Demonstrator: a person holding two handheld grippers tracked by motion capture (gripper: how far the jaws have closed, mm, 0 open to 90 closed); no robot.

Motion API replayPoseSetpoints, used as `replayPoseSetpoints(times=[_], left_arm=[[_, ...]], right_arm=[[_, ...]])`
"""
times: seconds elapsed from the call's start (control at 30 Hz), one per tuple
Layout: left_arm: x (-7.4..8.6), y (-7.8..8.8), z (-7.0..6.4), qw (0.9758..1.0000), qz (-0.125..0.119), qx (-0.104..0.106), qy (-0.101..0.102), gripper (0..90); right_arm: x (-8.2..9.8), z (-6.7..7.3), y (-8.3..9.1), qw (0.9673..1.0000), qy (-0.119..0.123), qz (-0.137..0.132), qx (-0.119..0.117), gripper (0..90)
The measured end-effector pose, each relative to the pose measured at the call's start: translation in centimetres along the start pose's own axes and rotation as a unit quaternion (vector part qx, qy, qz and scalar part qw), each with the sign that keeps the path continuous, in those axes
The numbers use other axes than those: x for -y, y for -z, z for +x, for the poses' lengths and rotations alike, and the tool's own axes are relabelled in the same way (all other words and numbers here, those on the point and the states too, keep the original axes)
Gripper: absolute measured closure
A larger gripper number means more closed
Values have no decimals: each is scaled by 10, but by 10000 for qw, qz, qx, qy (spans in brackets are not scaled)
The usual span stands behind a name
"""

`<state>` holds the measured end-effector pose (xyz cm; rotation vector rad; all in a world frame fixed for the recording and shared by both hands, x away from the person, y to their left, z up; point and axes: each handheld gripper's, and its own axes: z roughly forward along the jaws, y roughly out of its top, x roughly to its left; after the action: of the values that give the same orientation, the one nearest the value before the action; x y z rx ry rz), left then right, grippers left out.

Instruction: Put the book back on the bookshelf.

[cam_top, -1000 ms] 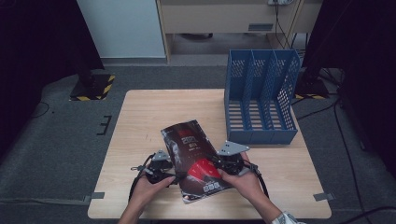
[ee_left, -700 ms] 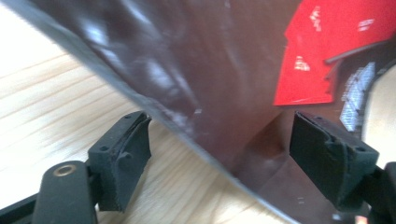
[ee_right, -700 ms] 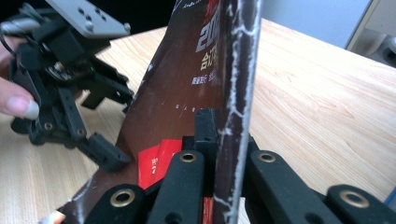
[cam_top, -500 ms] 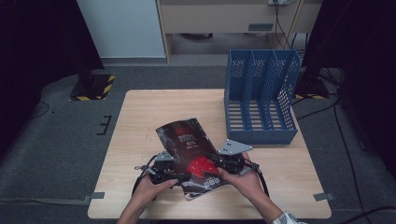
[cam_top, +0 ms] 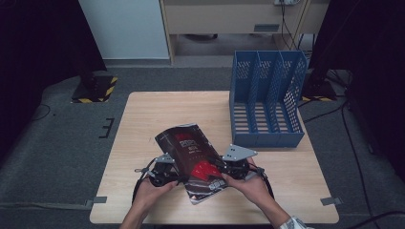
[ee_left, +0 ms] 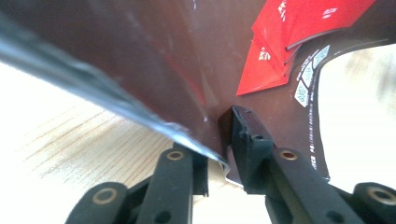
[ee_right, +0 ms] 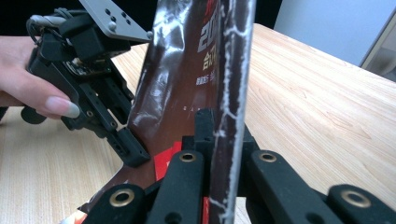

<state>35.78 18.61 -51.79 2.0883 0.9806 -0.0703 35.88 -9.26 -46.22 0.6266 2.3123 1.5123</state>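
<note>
A dark glossy magazine (cam_top: 191, 152) with red graphics is held tilted above the wooden table (cam_top: 157, 112), between both hands. My left gripper (cam_top: 175, 175) is at its lower left edge. In the left gripper view its jaws have just been closing, and the left gripper (ee_left: 219, 137) now pinches the magazine (ee_left: 154, 60) by its cover edge. My right gripper (cam_top: 220, 168) grips the lower right side. In the right gripper view, the right gripper (ee_right: 224, 128) is shut on the magazine's (ee_right: 187, 79) worn spine, with the left gripper (ee_right: 128, 149) close beside it.
A blue file holder (cam_top: 267, 102) with three slots stands on the table's far right corner. Bare tabletop lies to the left and behind the magazine. A hand (ee_right: 28, 93) holds the left gripper's body. Dark floor surrounds the table.
The left gripper's jaws have closed onto the magazine's edge. The magazine has shifted slightly to the left and tilted a little more. The right gripper has stayed where it was.
</note>
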Motion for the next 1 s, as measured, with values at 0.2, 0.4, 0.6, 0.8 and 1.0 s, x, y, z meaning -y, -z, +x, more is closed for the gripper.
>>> replayPoseSetpoints(times=[0.2,0.4,0.6,0.8,1.0], left_arm=[[-2,2,-2,9999,41,-58,-94,812],[-6,5,-4,9997,-6,-185,-185,821],[-11,5,-4,9993,14,-264,-269,829],[-12,8,-5,9992,-16,-261,-291,833],[-17,18,-4,9980,-123,-455,-432,845]], right_arm=[[-2,-3,1,9998,68,183,-6,839],[-3,-9,2,9997,45,235,35,831],[-2,-14,2,9997,1,257,58,826],[-3,-16,4,9995,-36,301,49,812],[-7,-17,5,9996,13,268,32,828]])
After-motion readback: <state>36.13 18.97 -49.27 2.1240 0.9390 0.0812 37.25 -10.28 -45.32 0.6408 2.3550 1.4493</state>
